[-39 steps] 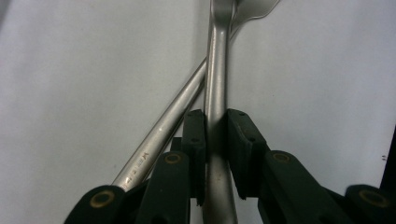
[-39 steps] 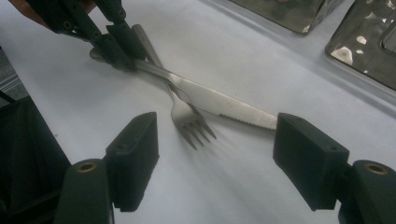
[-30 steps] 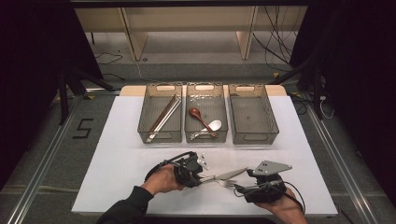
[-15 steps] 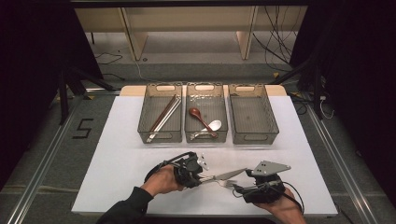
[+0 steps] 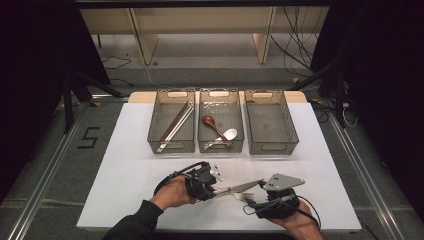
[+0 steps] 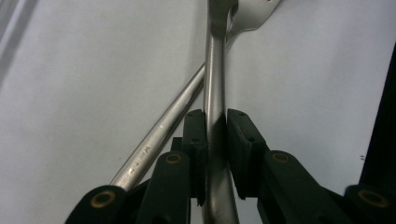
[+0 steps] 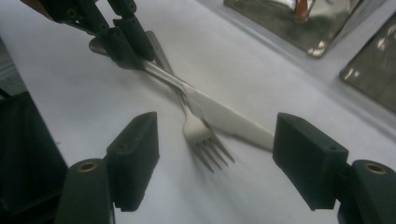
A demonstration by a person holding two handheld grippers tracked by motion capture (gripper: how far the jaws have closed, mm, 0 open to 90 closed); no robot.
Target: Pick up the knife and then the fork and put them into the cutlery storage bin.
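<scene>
— Steel, both of them: a knife [image 7: 219, 116] and a fork [image 7: 205, 140], polished, crossing each other on the white table [image 5: 125, 165].

— Who's got what?

— The left gripper [image 6: 215, 126] is clamped on the knife handle, its black ribbed pads tight against the rounded metal. The fork handle slips under it at a slant. The right gripper [image 7: 215, 163] stands wide apart, blocky jaws either side of the fork tines, touching nothing.

— Any writing?

— There's a stamp on the fork handle in the left gripper view, too blurred to read. A black "5" [image 5: 88, 137] is marked on the floor left of the table.

— And the far side?

— Three smoky, see-through bins. The left bin [image 5: 172, 125] holds long chopsticks [image 5: 175, 125], the middle bin [image 5: 220, 125] a brown wooden spoon [image 5: 212, 125] and a white spoon [image 5: 229, 134]; something shiny beneath I can't make out. The right bin [image 5: 270, 125] has a bare bottom.

— The hands?

— The left hand [image 5: 172, 192] wraps its gripper; a grey plate hides most of the right one.
</scene>
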